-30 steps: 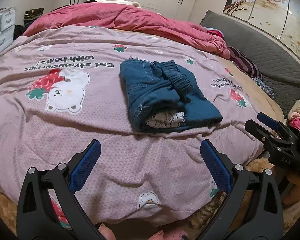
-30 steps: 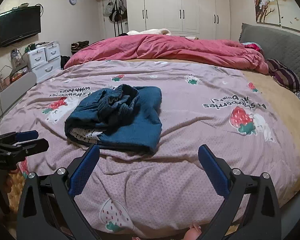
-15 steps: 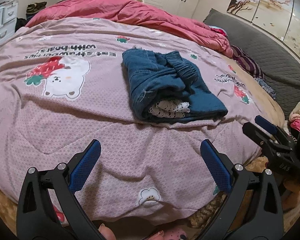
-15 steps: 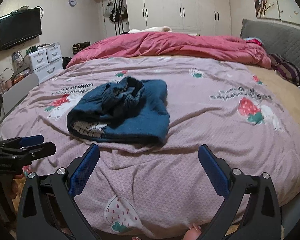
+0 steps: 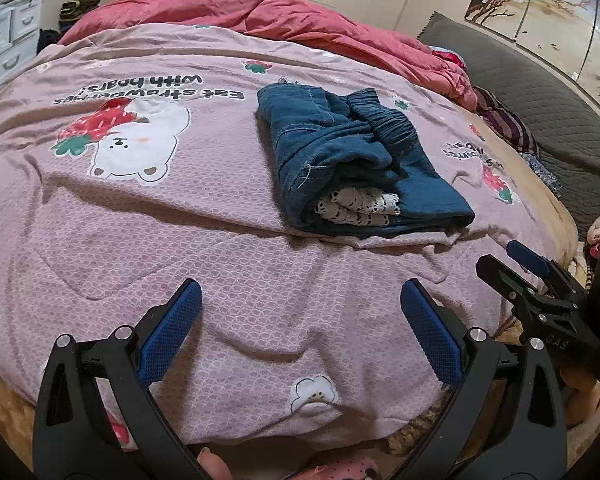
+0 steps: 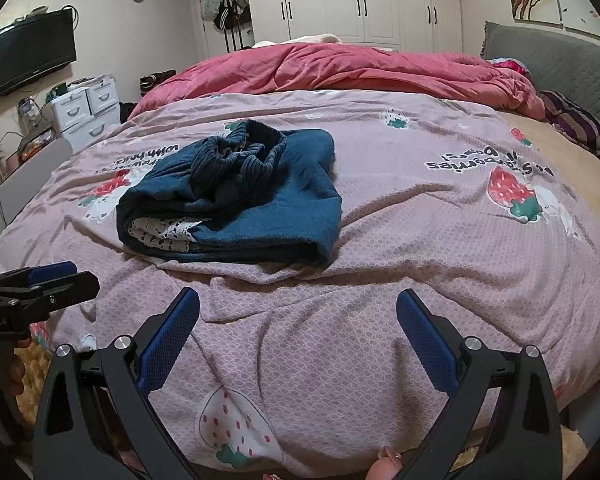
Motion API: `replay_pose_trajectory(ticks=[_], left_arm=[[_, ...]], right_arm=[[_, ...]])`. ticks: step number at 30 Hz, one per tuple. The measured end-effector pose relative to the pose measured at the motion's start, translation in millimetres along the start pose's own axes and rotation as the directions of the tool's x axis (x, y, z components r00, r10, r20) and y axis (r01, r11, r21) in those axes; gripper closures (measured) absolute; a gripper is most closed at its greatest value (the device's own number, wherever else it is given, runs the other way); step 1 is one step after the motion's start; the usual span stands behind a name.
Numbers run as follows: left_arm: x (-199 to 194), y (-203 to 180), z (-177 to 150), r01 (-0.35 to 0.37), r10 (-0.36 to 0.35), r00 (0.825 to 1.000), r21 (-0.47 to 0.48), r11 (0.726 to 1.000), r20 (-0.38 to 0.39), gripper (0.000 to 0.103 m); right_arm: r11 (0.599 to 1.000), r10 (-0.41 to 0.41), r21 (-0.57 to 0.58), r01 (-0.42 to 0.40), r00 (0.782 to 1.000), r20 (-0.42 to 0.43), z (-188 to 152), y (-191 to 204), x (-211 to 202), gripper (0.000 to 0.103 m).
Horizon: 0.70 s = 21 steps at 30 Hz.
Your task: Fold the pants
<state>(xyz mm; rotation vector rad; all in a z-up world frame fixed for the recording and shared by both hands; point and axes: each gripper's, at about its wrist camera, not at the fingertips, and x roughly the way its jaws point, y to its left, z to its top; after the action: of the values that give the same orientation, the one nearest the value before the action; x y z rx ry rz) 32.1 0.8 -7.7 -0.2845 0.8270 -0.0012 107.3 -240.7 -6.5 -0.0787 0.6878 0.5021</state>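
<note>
Blue pants (image 5: 356,160) lie folded at 12 o'clock, nearer than a second ago, while your left gripper (image 5: 300,312) and right gripper (image 6: 298,316) stay wide and empty, so the folding looks done.

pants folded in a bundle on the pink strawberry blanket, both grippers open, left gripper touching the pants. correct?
Not quite. The left gripper is not touching the pants: the left wrist view shows it open over bare pink blanket, short of the bundle. The rest holds: the pants lie folded on the blanket, and the right gripper is open too, also clear of them.
</note>
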Motion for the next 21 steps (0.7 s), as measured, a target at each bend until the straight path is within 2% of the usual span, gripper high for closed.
replay_pose_trajectory(ticks=[21], left_arm=[[-0.4,-1.7,0.4,0.0,0.0,1.0,0.0,1.0,-0.008,0.01]], right_arm=[[1.0,-0.002,0.0,0.002,1.0,0.003,0.1,0.4,-2.1,0.005]])
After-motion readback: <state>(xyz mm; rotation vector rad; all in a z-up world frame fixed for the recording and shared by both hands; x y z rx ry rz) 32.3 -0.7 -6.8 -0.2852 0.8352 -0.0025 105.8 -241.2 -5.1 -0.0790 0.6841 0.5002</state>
